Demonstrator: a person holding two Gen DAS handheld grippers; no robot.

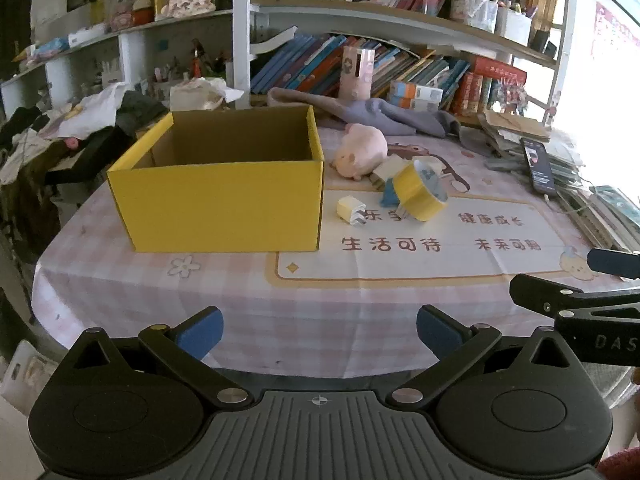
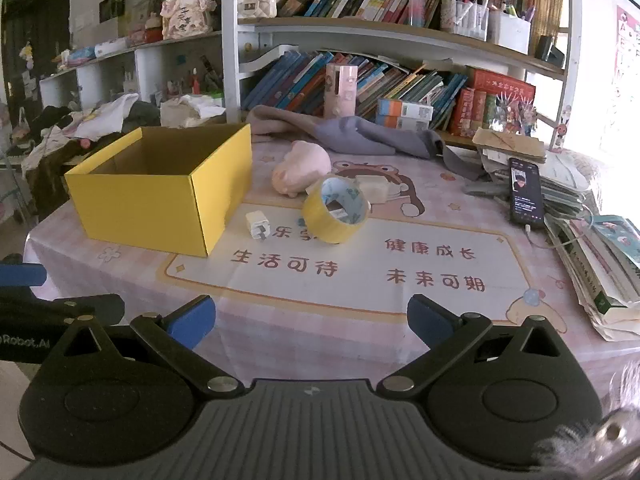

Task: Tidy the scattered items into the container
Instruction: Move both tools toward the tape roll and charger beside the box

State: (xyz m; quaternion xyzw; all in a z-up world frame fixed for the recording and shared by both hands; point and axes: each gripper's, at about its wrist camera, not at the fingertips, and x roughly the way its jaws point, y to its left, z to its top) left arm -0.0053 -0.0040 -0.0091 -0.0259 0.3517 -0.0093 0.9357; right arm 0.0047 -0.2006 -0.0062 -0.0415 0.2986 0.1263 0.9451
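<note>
Box (image 1: 224, 204): on counter (image 1: 240, 320), top open to take items. Tape (image 1: 420, 190), plug (image 1: 349, 210), plush (image 1: 360, 151): loose, right of box. Left hand-held gripper (image 1: 318, 332), right hand-held gripper (image 2: 310, 320): released, empty, well short of box.

open yellow cardboard box (image 2: 160, 204) sits empty at centre left – to its right lie a small white plug charger (image 2: 258, 224), a tilted yellow tape roll (image 2: 335, 210), a pink plush toy (image 2: 302, 168) and a cream adapter block (image 2: 373, 189).
</note>
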